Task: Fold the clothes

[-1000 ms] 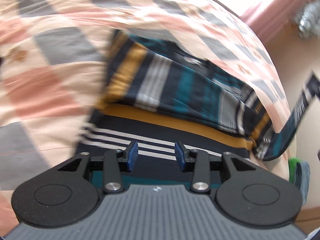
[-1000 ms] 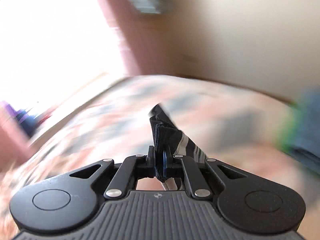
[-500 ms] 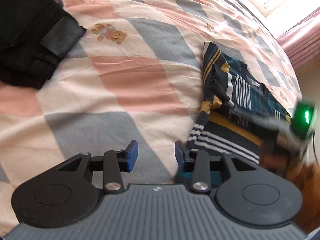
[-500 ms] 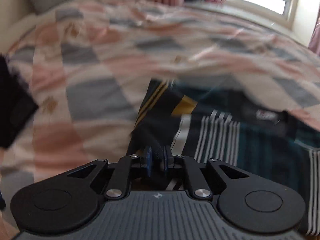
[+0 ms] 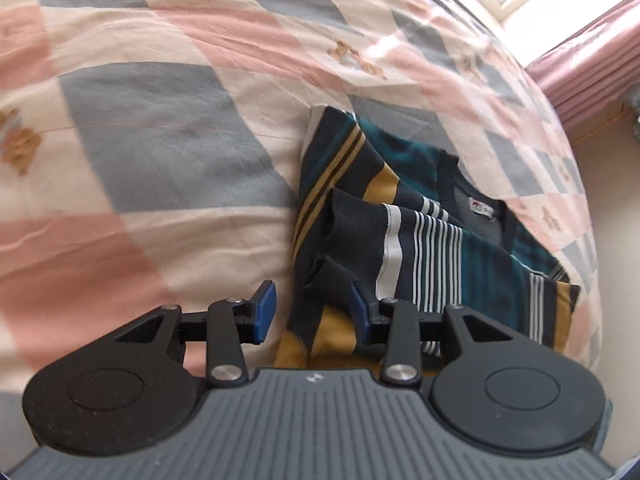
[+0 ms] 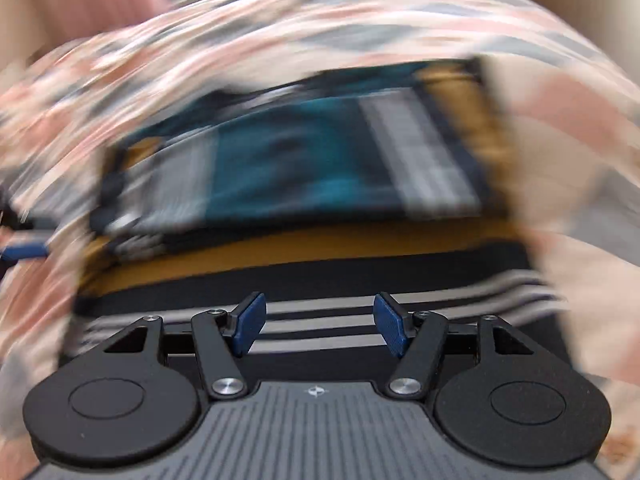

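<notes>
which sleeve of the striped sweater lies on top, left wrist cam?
On the striped knit sweater, the navy-cuffed sleeve with thin white stripes lies on top; the mustard-striped sleeve sits beneath it.

The knitted striped sweater (image 5: 436, 240) lying on the bed is dark navy with teal panels, mustard-yellow bands and groups of thin white stripes. Under it the checked bed cover (image 5: 160, 140) shows pink, grey and cream squares with small brown bear prints. A pink pleated curtain (image 5: 592, 64) hangs beyond, and the black grippers carry blue pads (image 6: 250, 322)

The right wrist view is blurred; the striped sweater (image 6: 320, 168) there has no clear folds or edges.
</notes>
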A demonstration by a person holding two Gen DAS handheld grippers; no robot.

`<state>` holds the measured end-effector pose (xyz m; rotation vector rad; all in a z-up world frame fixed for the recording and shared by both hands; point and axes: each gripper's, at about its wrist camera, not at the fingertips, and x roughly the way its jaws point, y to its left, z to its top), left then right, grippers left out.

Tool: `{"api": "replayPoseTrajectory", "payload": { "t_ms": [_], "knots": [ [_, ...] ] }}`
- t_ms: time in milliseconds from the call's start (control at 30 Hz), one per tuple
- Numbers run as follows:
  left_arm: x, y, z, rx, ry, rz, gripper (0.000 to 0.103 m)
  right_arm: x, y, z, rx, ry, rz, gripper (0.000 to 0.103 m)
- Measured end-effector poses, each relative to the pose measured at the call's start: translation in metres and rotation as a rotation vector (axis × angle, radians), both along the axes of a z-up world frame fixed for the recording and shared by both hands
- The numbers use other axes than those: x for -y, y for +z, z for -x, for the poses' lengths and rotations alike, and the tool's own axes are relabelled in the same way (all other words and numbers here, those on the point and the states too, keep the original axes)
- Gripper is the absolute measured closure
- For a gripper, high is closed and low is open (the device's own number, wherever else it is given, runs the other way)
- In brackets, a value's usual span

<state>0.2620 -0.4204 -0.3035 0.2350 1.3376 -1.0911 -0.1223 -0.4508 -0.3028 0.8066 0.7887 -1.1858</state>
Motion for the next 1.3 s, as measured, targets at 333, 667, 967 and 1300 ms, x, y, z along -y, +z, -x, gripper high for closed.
{"api": "replayPoseTrajectory", "payload": {
  "t_ms": [333,667,967,1300],
  "knots": [
    [0.011,0.015,0.027,0.14,-0.069,0.063,0.103,0.062,0.007,0.092,0.033,-0.196,0.117,0.042],
    [0.008,0.006,0.061,0.281,-0.228,-0.044,0.103,0.116,-0.028,0.078,-0.131,0.001,0.048,0.076],
    [0.008,0.044,0.071,0.408,-0.198,0.072,0.102,0.14,0.022,0.067,-0.078,0.029,0.226,0.074],
    [0.008,0.007,0.076,0.489,-0.285,0.008,0.094,0.169,0.002,0.059,-0.173,0.126,0.176,0.066]
  ]
}}
